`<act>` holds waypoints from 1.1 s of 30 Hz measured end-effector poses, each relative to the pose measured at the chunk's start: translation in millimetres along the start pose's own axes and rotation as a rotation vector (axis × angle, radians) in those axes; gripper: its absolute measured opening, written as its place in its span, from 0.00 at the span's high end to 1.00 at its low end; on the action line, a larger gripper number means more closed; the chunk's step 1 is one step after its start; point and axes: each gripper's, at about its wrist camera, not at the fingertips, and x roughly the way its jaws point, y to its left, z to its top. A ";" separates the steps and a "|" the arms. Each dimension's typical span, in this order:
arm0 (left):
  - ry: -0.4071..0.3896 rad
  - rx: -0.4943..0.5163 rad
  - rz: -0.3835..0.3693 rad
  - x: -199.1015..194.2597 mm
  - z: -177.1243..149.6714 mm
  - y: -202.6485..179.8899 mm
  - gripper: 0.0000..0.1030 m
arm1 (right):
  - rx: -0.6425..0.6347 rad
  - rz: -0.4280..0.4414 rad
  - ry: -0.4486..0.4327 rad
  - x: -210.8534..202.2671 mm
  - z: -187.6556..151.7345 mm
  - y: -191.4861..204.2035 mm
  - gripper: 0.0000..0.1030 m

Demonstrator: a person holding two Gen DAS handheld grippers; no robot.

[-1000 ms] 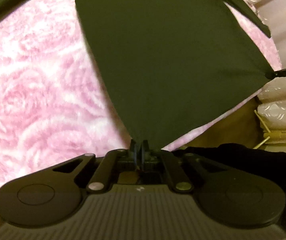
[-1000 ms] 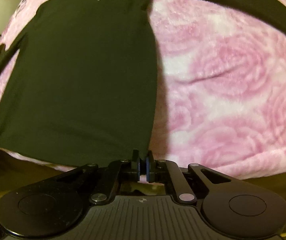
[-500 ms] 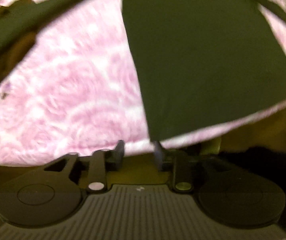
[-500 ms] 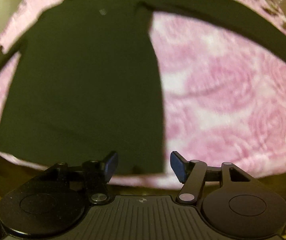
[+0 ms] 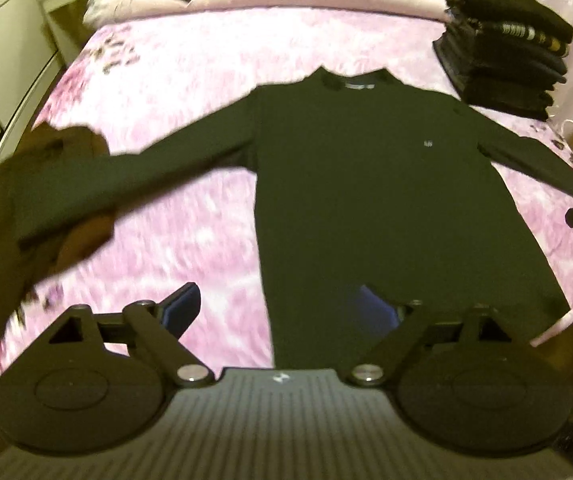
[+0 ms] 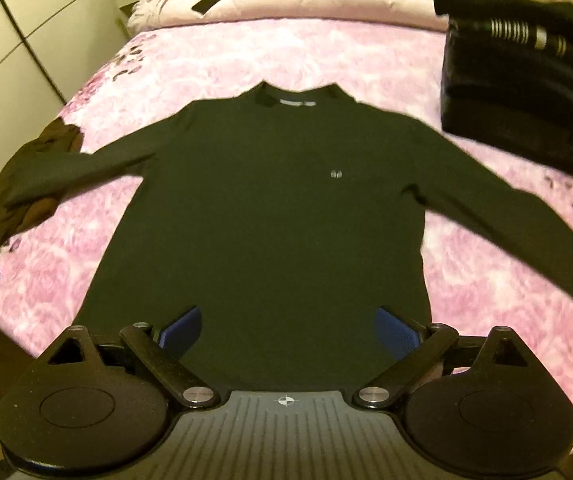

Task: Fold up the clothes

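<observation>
While both grippers' fingers (image 6: 180, 330) open emptily, they angle downward over the shirt (image 6: 270, 216).

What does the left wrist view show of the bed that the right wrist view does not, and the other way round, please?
Only the left wrist view shows the left gripper, jaws opening with nothing between them, hanging above the shirt's hem.

Only the right wrist view shows the right gripper, jaws likewise opening and empty, and the cupboard doors beside the bed.

Both show the dark long-sleeved shirt spread flat on the pink floral blanket, the brown garment under one cuff, the stack of folded clothes and the dark flat object on the pillow.
</observation>
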 end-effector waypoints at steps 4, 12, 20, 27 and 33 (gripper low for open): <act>-0.004 0.057 -0.051 -0.6 12.6 32.9 0.16 | 0.052 -0.097 0.005 4.8 -2.9 34.6 0.07; 0.035 0.212 -0.064 13.5 17.5 84.9 0.09 | 0.160 -0.232 0.025 -14.1 -17.1 95.8 0.07; 0.044 0.262 -0.091 27.4 26.9 86.4 0.07 | 0.183 -0.259 0.066 -12.9 -19.9 120.8 0.07; 0.057 0.240 -0.087 29.6 37.1 78.4 0.06 | 0.172 -0.265 0.091 -0.9 -7.6 115.2 0.07; 0.068 0.245 -0.066 34.4 40.8 78.4 0.06 | 0.170 -0.242 0.099 10.6 -0.7 110.5 0.07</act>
